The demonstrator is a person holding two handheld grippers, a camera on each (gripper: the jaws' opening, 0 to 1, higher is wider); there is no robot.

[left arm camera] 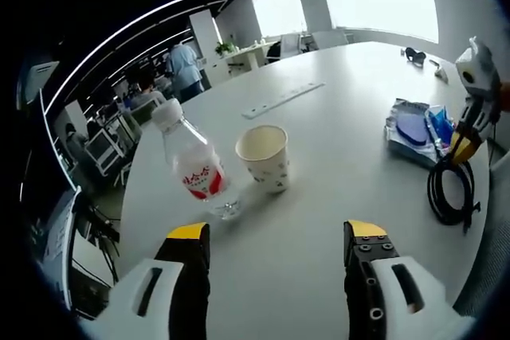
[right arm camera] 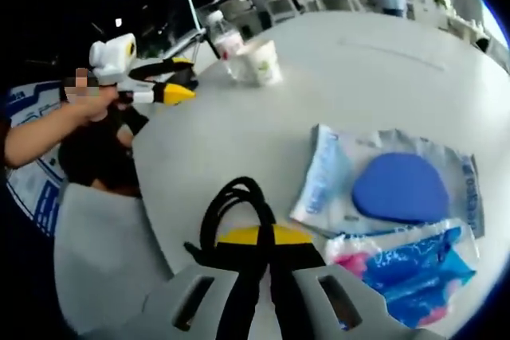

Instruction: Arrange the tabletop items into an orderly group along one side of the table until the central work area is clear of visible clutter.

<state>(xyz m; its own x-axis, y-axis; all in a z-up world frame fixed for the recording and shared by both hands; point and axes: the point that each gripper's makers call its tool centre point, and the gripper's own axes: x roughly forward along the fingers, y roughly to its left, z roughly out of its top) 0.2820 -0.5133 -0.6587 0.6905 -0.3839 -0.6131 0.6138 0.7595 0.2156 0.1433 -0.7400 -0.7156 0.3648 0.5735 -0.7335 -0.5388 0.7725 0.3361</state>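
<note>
1. The black cable [right arm camera: 231, 220] is lying coiled near the edge of the white surface [right arm camera: 382, 77], its loop running away from the right claw [right arm camera: 267, 236], which is clenching it between yellow tips.
2. The plastic packets [right arm camera: 398, 197] are lying just beside it, print unreadable.
3. Well apart, the water bottle [left arm camera: 195, 165] is standing upright, red-and-white label illegible, beside the paper cup [left arm camera: 264, 157].
4. The left claw [left arm camera: 275, 236] is hanging released.
</note>
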